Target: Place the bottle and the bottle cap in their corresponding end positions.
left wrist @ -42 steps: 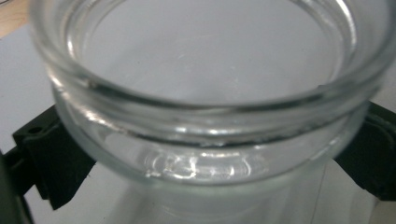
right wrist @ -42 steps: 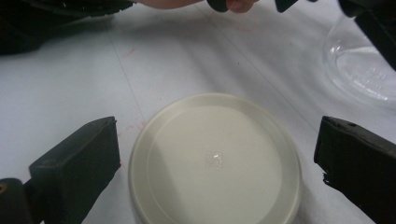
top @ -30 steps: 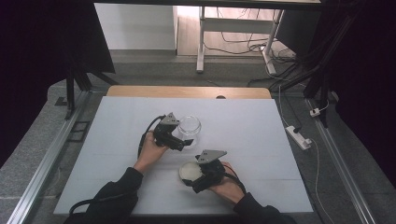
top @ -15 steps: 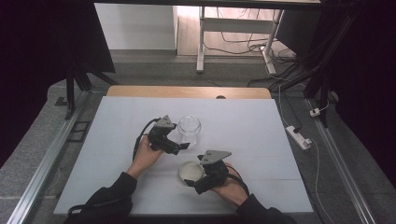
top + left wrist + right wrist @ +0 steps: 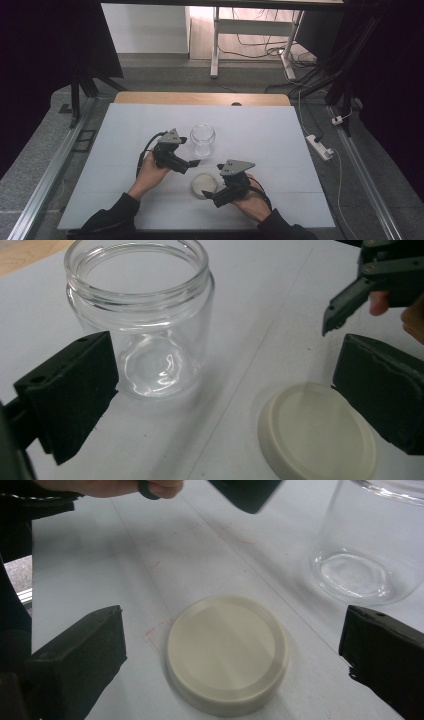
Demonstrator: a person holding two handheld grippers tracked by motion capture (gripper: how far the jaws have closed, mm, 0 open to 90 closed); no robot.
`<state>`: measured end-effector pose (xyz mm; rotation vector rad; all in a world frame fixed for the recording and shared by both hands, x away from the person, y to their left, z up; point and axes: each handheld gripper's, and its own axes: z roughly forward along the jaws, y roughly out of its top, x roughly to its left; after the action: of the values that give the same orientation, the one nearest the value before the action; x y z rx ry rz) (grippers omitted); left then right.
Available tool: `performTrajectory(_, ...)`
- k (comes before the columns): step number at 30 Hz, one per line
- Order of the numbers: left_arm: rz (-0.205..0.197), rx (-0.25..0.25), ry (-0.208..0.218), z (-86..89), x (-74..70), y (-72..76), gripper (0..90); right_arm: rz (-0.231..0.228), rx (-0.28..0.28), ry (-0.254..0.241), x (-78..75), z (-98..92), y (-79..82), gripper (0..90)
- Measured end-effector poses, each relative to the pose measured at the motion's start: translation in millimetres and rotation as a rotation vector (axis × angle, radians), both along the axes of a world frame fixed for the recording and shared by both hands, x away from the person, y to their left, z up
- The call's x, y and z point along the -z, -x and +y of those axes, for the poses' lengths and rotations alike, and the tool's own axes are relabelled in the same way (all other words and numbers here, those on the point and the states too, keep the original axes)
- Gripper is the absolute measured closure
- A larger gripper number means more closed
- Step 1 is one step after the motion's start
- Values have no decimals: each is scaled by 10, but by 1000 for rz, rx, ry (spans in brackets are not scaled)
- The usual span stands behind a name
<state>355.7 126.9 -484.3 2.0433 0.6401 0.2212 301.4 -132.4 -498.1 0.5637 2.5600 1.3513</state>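
A clear glass jar (image 5: 202,138) stands upright and uncapped on the white table (image 5: 125,130). Its cream round lid (image 5: 204,184) lies flat nearer the front edge. My left gripper (image 5: 191,163) hangs open just left of the jar and above the lid. In the left gripper view the jar (image 5: 140,320) sits between the jaws toward the left one, and the lid (image 5: 315,432) lies by the right jaw. My right gripper (image 5: 210,196) is open at the lid's right side. The right gripper view has the lid (image 5: 227,652) between its spread jaws and the jar (image 5: 372,545) at upper right.
A wooden strip (image 5: 200,98) runs along the table's far edge. Metal rails (image 5: 55,165) flank both sides. A power strip (image 5: 319,146) lies on the floor to the right, and a white stand (image 5: 216,40) is beyond the table.
Both grippers have drawn back toward the front of the table. The left one has slid slightly away from the jar, and the right one has dropped lower beside the lid.
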Motion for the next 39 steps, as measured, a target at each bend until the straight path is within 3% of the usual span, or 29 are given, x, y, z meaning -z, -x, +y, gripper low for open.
performTrajectory(6, 26, 21, 45, 88, -28, 133, 0, -6, 15, -11, -52, -59, 9, 0)
performTrajectory(12, 22, 15, 65, 175, -65, 267, 0, -8, 31, -19, -100, -130, 34, 0)
performTrajectory(27, 11, -33, 62, 396, -76, 642, 0, -29, 101, -35, -183, -428, 136, 0)
performTrajectory(39, 50, -92, 62, 666, 15, 938, 0, -42, 169, -36, -209, -696, 221, 0)
